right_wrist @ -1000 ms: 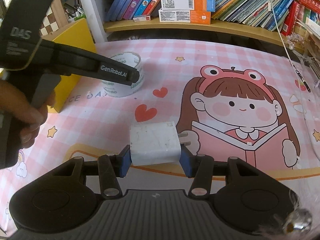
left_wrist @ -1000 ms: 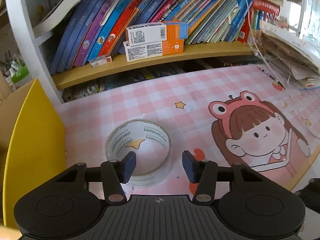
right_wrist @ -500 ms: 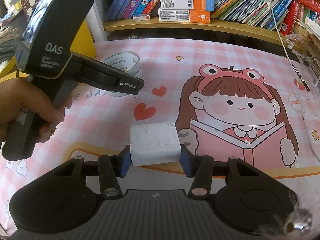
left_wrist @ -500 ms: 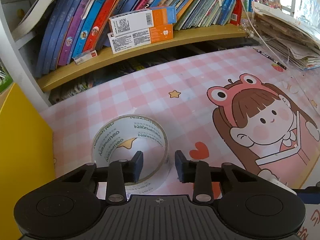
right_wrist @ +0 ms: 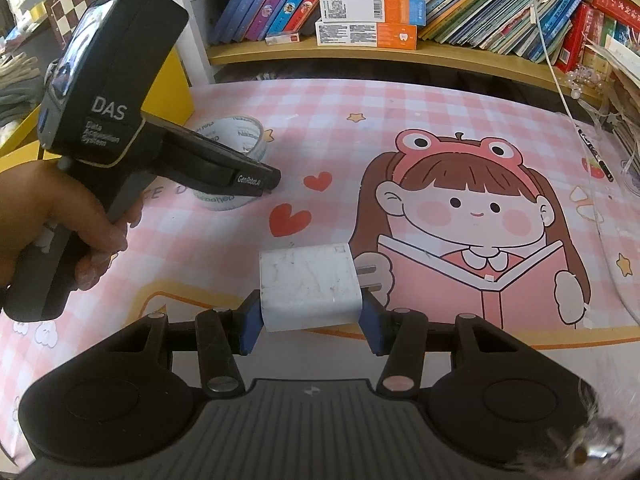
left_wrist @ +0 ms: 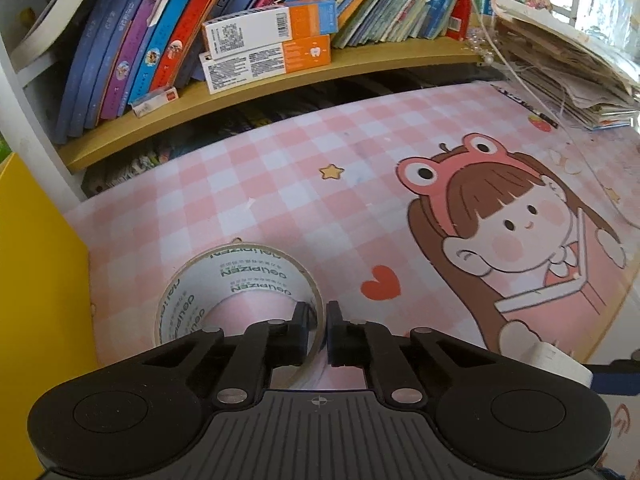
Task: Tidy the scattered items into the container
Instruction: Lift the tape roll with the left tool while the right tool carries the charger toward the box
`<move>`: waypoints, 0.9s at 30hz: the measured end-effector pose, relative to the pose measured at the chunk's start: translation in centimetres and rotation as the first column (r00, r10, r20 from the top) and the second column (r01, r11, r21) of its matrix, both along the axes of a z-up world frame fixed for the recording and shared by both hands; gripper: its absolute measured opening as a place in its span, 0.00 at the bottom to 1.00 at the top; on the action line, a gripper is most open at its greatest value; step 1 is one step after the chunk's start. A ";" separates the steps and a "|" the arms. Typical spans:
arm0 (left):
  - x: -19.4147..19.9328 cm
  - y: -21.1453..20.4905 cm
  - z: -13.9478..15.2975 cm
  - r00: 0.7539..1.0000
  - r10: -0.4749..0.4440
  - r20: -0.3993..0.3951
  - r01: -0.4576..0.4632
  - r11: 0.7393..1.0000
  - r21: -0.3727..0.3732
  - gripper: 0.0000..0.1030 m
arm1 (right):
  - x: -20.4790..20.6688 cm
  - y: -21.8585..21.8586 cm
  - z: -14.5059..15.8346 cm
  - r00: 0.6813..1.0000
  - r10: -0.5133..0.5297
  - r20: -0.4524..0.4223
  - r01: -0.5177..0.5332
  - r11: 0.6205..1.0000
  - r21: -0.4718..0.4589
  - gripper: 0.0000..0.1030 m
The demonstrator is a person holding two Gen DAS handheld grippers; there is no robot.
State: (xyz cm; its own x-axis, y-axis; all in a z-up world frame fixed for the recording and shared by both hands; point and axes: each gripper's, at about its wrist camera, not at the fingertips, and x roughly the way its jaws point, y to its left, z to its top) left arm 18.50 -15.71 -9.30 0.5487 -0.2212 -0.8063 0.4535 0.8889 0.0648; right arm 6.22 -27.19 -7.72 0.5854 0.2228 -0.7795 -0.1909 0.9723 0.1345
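Pink checked mat w/ cartoon girl covers your desk, bookshelf behind, yellow container at left. Your left gripper is pinched on the tape roll wall near the container; right gripper clamps the white charger.

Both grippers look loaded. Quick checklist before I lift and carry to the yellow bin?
1. Left gripper pinching the tape roll wall, one finger inside the ring, one outside: ok.
2. Right gripper clamped on both sides of the white charger: ok.
3. Charger prongs clear of the fingers: ok.
4. Tape roll off the pink mat: cannot tell.
5. Yellow bin beside the left gripper: ok; its opening and contents: cannot tell.
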 end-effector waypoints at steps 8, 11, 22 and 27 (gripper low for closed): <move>-2.7 0.5 3.1 0.999 -0.008 0.051 0.012 0.996 -0.087 0.07 | -0.6 0.3 0.3 1.000 0.008 0.008 -0.008 1.000 -0.005 0.47; -4.0 0.9 4.9 0.997 0.005 0.074 0.006 0.990 -0.141 0.07 | -0.9 0.4 0.6 1.000 0.011 0.016 -0.011 1.000 -0.007 0.47; -8.9 4.1 10.7 0.987 0.039 0.154 0.008 0.955 -0.297 0.07 | -2.2 1.4 2.4 0.998 0.023 0.056 -0.023 1.000 0.000 0.47; -11.1 6.1 12.2 0.982 0.066 0.179 -0.006 0.948 -0.318 0.07 | -2.7 2.2 3.2 0.997 0.035 0.070 -0.036 0.999 0.007 0.47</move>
